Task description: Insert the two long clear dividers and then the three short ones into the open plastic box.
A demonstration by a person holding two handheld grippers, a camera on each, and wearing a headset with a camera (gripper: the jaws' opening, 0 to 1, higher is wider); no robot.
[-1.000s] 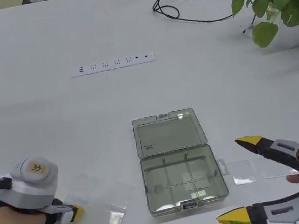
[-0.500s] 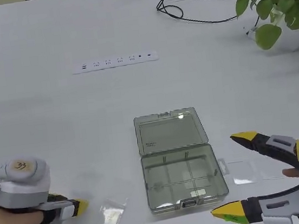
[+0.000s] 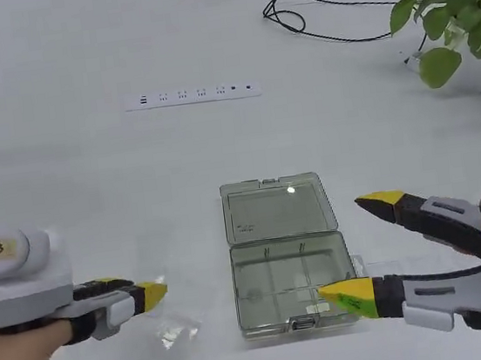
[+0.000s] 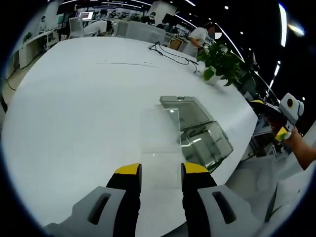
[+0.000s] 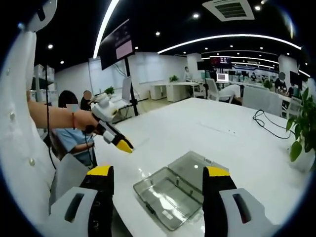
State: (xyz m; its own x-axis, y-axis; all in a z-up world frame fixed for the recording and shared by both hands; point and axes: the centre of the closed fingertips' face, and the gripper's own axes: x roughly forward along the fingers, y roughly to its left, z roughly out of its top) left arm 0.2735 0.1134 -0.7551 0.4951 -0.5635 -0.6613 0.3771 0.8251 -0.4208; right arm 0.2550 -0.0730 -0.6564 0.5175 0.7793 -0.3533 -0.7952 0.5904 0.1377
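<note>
Jaws: left gripper [image 4: 157, 170] pinching clear flat divider [image 4: 159, 133] | right gripper [image 5: 157, 173] spread wide

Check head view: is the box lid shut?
No, the lid lies folded back flat on the table behind the box base, leaving the inside open.

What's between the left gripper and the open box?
A clear divider, seen in the left gripper view just ahead of the left gripper and pointing toward the open box. Whether it is held, I cannot tell.
</note>
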